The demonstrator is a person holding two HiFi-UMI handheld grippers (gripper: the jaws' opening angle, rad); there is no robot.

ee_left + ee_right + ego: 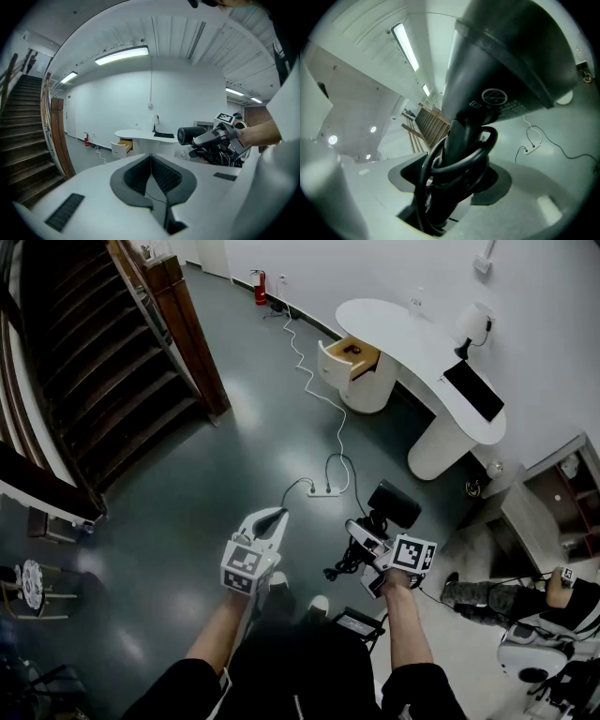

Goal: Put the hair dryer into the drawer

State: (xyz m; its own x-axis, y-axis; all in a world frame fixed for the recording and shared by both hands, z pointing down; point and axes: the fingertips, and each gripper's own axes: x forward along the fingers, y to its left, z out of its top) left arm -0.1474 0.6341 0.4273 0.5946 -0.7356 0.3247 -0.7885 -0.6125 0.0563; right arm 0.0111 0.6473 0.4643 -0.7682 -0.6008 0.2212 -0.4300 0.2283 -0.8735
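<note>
In the head view a black hair dryer (pixel 394 504) sticks out over the dark floor, held in my right gripper (pixel 370 542). The right gripper view shows its handle and wound cord (pixel 457 159) clamped between the jaws, with the barrel (pixel 506 70) filling the top. My left gripper (pixel 273 518) is shut with nothing in it; its ribbed pads (pixel 151 164) meet. From the left gripper view the hair dryer (pixel 191 135) and right gripper (pixel 220 137) are at the right. Far ahead, the drawer (pixel 352 357) of the white curved desk (pixel 412 338) stands pulled open, also seen as the drawer (pixel 123 146).
A wooden staircase (pixel 112 362) rises at the left. A white power strip (pixel 325 491) with cables lies on the floor between me and the desk. A red fire extinguisher (pixel 260 287) stands by the far wall. Another person's legs (pixel 487 594) and a shelf unit (pixel 553 502) are at the right.
</note>
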